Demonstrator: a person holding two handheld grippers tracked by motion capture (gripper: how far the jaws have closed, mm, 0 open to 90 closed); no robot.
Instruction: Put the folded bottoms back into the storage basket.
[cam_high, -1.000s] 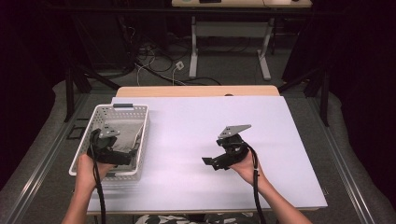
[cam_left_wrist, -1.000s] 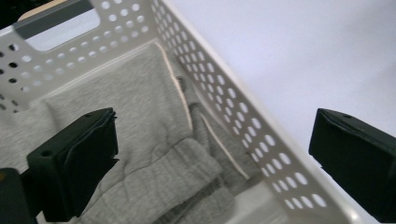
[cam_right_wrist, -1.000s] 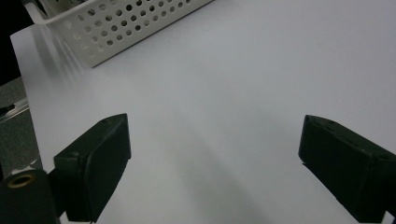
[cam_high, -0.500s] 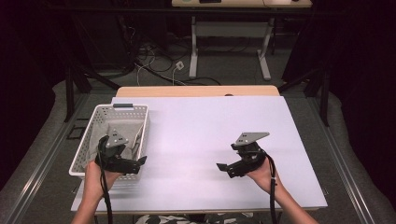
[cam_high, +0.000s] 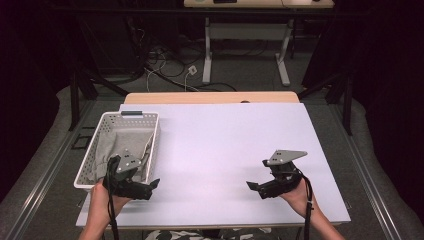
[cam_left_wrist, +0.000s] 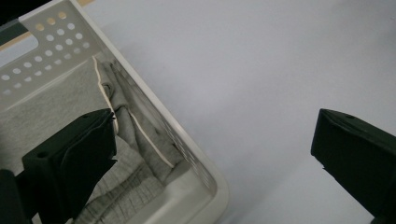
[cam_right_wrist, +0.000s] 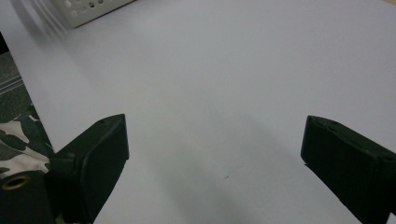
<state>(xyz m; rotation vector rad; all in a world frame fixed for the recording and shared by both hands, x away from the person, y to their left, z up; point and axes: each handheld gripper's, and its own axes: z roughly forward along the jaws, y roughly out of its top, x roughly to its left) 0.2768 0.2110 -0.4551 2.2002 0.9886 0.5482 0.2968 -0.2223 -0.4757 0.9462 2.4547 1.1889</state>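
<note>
At lower left we held the left gripper (cam_high: 150, 186) wide open, empty, beside the basket (cam_high: 90, 154) of grey cloth (cam_high: 115, 145); the right gripper (cam_high: 254, 188), lower right, gaped empty too.

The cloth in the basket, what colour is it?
Light grey cloth, clearest in the left gripper view.

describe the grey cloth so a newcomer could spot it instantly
Start at the white table and go to its left edge, where a white perforated basket sits. The grey cloth lies crumpled inside, by the left tongs; it is the only soft thing there.
</note>
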